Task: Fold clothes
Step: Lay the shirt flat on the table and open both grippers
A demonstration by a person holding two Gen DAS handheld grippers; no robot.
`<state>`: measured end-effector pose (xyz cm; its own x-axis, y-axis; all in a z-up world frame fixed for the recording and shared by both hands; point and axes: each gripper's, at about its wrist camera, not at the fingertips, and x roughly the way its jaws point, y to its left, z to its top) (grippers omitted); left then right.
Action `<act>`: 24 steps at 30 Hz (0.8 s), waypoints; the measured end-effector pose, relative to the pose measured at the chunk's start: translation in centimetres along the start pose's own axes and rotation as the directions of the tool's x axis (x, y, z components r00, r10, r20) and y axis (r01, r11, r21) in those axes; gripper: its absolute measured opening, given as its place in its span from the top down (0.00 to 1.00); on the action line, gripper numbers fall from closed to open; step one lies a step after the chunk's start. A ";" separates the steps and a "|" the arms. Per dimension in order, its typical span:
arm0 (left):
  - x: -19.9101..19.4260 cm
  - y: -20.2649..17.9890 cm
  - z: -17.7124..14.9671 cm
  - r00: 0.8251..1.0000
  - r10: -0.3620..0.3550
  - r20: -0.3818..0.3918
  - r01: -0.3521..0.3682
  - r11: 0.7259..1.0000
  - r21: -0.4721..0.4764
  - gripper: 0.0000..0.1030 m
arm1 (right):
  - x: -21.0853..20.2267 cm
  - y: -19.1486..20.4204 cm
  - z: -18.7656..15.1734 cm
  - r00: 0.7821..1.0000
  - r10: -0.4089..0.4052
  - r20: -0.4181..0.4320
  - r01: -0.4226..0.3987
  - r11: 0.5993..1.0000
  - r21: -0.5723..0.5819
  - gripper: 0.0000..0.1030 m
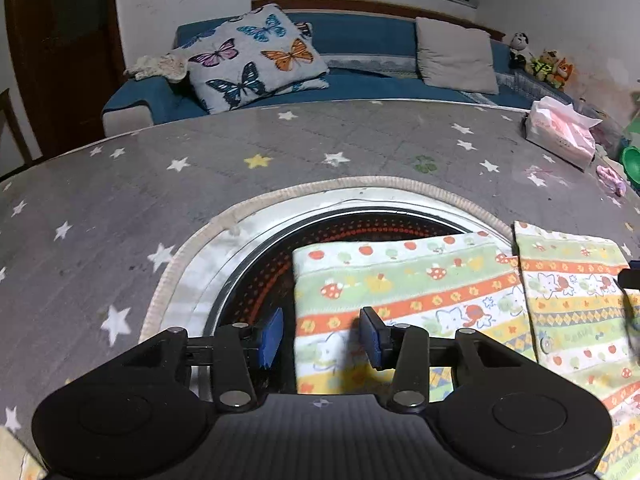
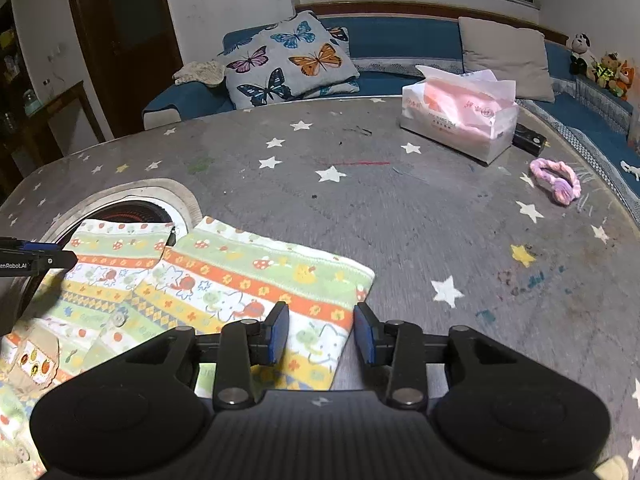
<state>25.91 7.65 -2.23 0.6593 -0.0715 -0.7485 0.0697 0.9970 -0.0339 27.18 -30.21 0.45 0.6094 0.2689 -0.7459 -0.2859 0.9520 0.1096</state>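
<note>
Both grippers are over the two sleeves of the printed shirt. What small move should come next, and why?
Probably lower both grippers and close them on the sleeve ends. The left gripper and right gripper stand open, each straddling an outer edge of the shirt, which lies flat on the table, ungripped.

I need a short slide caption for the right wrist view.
Open right gripper hovering over patterned garment's sleeve end on star-print table.

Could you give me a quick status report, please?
Left gripper and right gripper open, over the garment's corners. Garment flat, partly over the heater well. Tissue pack well clear.
</note>
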 end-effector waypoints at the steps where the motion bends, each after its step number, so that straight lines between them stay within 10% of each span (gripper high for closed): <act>1: 0.1 -0.1 0.1 1.000 -0.005 0.005 0.005 1.000 0.005 0.63 | 0.2 0.0 0.1 1.000 0.003 -0.003 -0.003 1.000 -0.003 0.66; 6: 0.2 -0.4 0.3 0.999 -0.019 0.031 0.018 1.000 0.026 0.93 | 0.7 0.4 0.6 1.000 -0.002 0.001 0.002 1.000 -0.016 0.92; 17: -1.8 1.8 2.3 0.986 0.051 0.160 -0.050 0.999 -0.008 0.96 | 1.3 3.6 5.6 0.992 0.033 0.121 -0.025 0.997 -0.072 0.98; 24: 0.4 3.6 2.6 0.988 0.124 0.093 -0.123 0.992 -0.024 0.92 | 3.6 5.6 7.5 0.994 0.060 0.096 -0.049 0.993 -0.111 0.90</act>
<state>28.40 11.16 -0.94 0.7294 0.0506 -0.6823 -0.0295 0.9987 0.0424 33.34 -22.82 3.31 0.6591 0.3383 -0.6716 -0.3958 0.9155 0.0728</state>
